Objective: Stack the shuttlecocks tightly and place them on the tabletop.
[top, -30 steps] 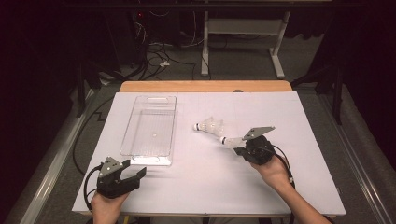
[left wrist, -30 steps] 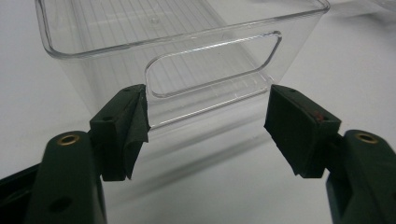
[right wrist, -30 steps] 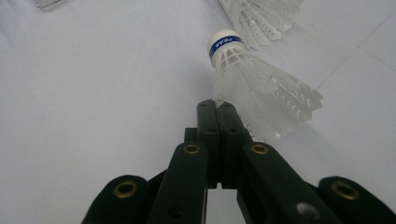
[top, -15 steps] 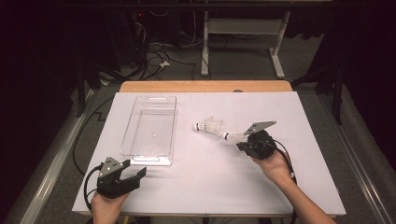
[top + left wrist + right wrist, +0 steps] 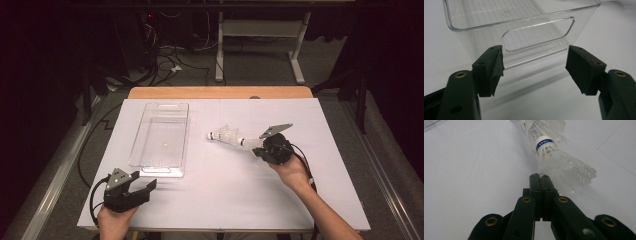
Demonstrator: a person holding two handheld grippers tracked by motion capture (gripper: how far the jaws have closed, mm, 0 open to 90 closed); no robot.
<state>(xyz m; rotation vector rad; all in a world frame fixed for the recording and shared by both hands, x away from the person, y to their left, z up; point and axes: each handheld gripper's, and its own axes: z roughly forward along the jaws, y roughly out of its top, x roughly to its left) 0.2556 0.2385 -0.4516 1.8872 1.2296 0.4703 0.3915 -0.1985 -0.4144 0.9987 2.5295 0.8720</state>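
Observation:
Two white shuttlecocks (image 5: 227, 136) lie nested in a row on the white table cover, right of centre. The nearer shuttlecock (image 5: 554, 160) has a white cork with a blue band, and its feather skirt spreads toward my jaws. My right gripper (image 5: 255, 146) is shut, its tips (image 5: 540, 176) pinching the rim of that skirt. A clear plastic tray (image 5: 135, 150) stands left of centre with nothing in it. My left gripper (image 5: 144, 181) rests open just short of the tray's near end wall (image 5: 536, 32), which has a handle slot, with nothing between the jaws (image 5: 535, 67).
The white cover (image 5: 220, 200) spans the table, with a wooden edge (image 5: 220, 92) at the far side. Cables trail off the front left corner and from the right hand. Beyond the table are a dark floor, wires and a desk frame (image 5: 260, 35).
The right gripper has shifted slightly away from the front edge, still shut at the shuttlecock's skirt. The left gripper and the tray have not moved.

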